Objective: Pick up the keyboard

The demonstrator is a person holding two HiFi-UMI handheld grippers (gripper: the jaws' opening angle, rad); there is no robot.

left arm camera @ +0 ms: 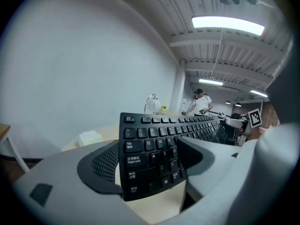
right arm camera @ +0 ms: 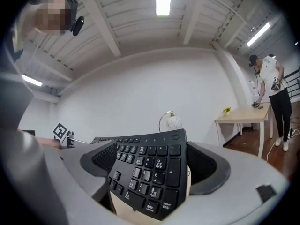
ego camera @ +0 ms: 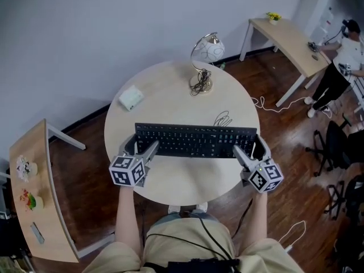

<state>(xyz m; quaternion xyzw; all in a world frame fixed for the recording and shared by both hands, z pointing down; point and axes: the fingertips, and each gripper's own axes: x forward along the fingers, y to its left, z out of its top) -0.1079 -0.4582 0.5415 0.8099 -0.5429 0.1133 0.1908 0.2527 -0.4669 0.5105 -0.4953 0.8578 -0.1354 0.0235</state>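
A long black keyboard [ego camera: 196,140] hangs level above the round wooden table [ego camera: 170,95], held at both ends. My left gripper [ego camera: 141,145] is shut on its left end; in the left gripper view the keyboard [left arm camera: 159,149] runs away between the two grey fingers [left arm camera: 98,163], Caps Lock side nearest. My right gripper [ego camera: 251,147] is shut on the right end; the right gripper view shows the number pad [right arm camera: 150,172] clamped between its fingers [right arm camera: 211,168]. The keyboard's underside is hidden.
On the table's far side stand a globe lamp [ego camera: 206,53], a small white box [ego camera: 131,98] and a thin loose cable [ego camera: 223,118]. A wooden side desk [ego camera: 34,209] is at left. Another desk [ego camera: 290,38], a person [ego camera: 341,61] and chairs [ego camera: 335,147] are at right.
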